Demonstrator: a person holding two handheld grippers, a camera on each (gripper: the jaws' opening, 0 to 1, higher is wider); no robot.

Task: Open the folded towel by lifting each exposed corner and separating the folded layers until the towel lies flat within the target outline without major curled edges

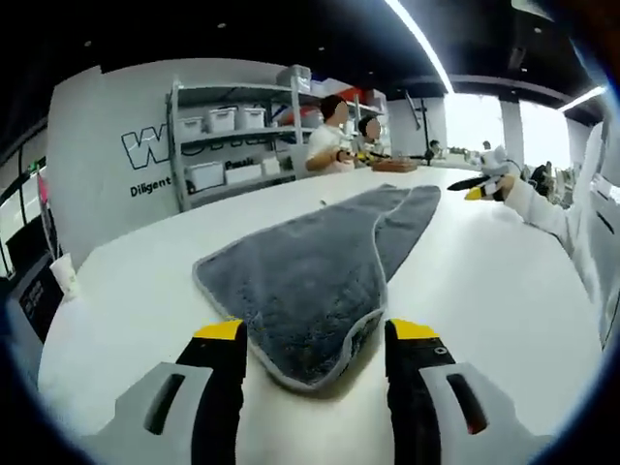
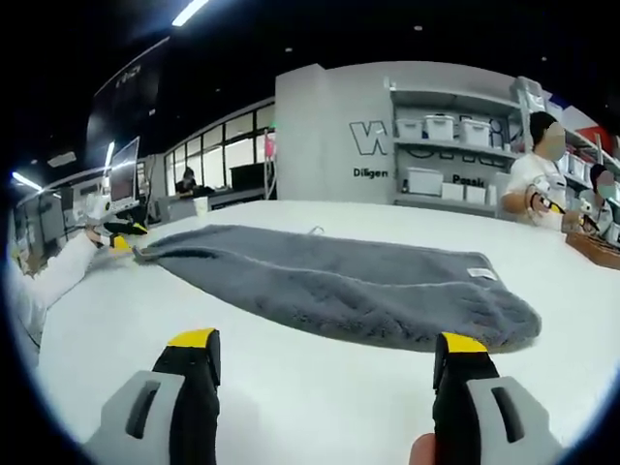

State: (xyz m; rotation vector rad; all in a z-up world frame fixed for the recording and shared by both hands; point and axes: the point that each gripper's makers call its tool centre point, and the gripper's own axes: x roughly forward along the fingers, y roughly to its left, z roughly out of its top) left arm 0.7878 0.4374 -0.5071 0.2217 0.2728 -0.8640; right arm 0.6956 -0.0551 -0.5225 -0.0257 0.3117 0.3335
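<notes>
Item 1, left gripper: jaws spread wide and released, low over the desk, flanking the nearest rounded corner of the towel without closing on it.

Item 2, towel, left gripper view: grey pile with a pale stitched border, lying lengthwise away across the white desk. A raised hem runs down its length, so an upper layer appears to sit folded over a lower one. Judgement: still folded; unfolding barely begun, if at all. No target outline can be made out on the desk.

Item 3, right gripper: jaws wide apart and empty, facing the long side of the towel, near but apart from it. A small label lies toward the towel's right end.

Item 4, remaining work: lift corners, part the layers, flatten the edges.

Item 5, edges and room: the near corner hem curls up slightly, offering a lip to catch. Bare desk lies on both long sides, ample for spreading. Shelving and seated people stand well beyond the far edge. A paper cup sits at the left rim, well apart.
</notes>
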